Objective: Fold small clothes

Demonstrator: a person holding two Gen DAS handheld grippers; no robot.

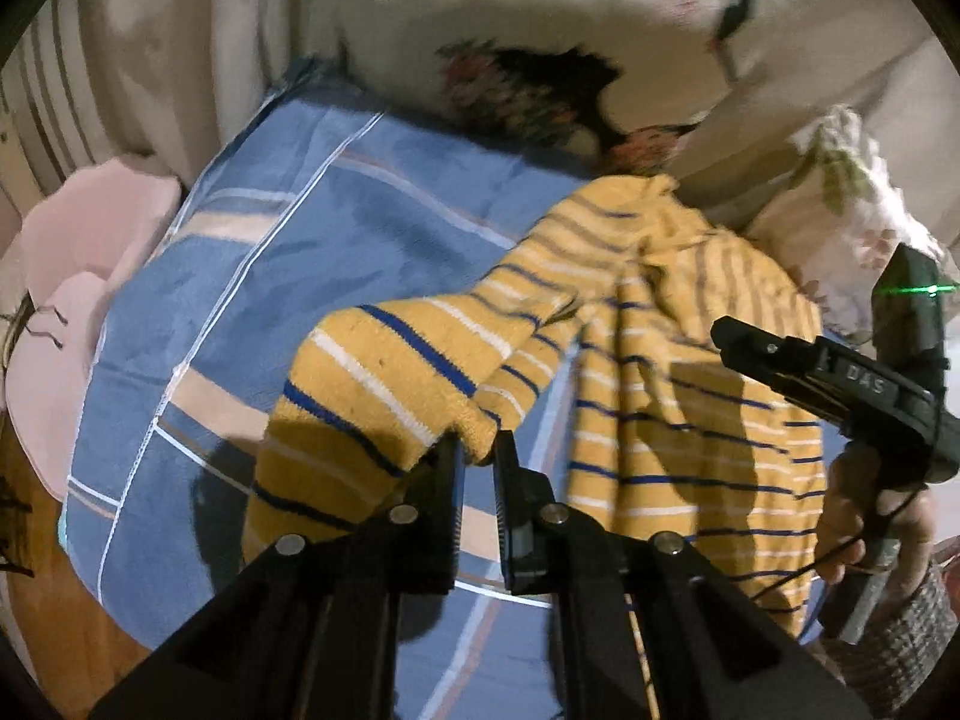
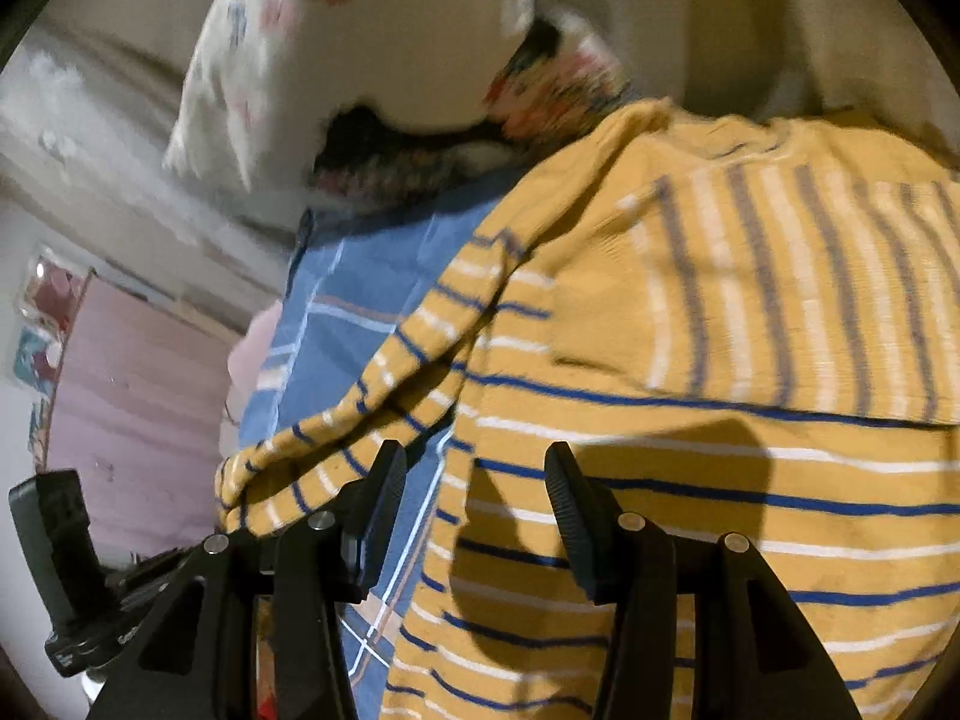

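The left claw has its jaws pinched together on the cuff of a sleeve, lifting that end off the bed. The sleeve belongs to a small knitted sweater, mustard yellow with thin blue and white stripes. Its body lies spread on the blue checked bedsheet, toward the bed's right side, and the top part is folded over so the paler inside shows. The right claw hovers over the sweater's body with its jaws about half apart and nothing between them. Past the sweater, a floral pillow sits at the bed's far edge.
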